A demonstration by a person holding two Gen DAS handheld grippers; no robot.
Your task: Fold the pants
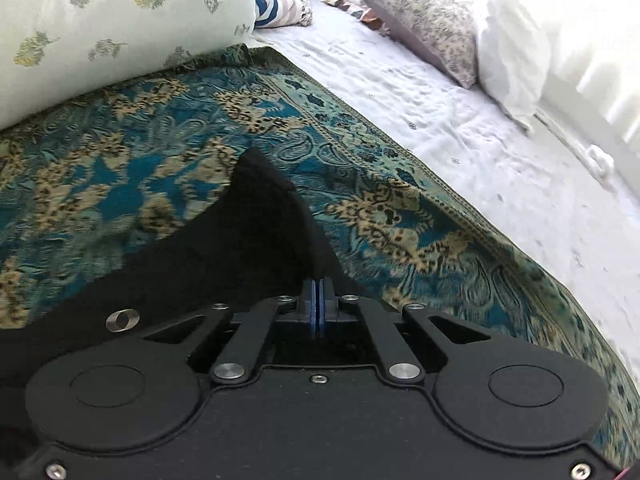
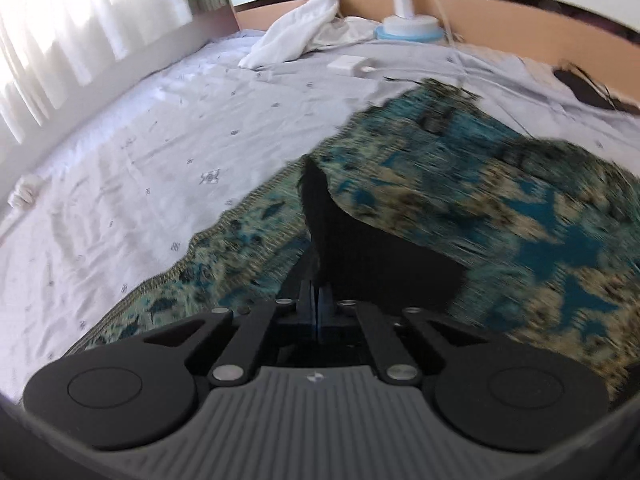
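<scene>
The black pants (image 1: 260,220) lie on a teal and gold patterned cloth (image 1: 400,208) spread over the bed. In the left wrist view my left gripper (image 1: 319,280) is shut on a raised peak of the black fabric, which drapes down to the left. In the right wrist view my right gripper (image 2: 318,284) is likewise shut on a lifted edge of the pants (image 2: 360,248); the fabric hangs off to the right over the patterned cloth (image 2: 520,220). That view is blurred. Most of the garment is hidden under the gripper bodies.
A pale leaf-print pillow (image 1: 100,32) rests on the cloth's far left; a floral pillow (image 1: 432,20) and a white pillow (image 1: 516,48) lie on the white sheet (image 1: 480,140). At the bed's far edge sit white laundry (image 2: 296,36), a white-blue device (image 2: 408,26) and a charger (image 2: 348,66).
</scene>
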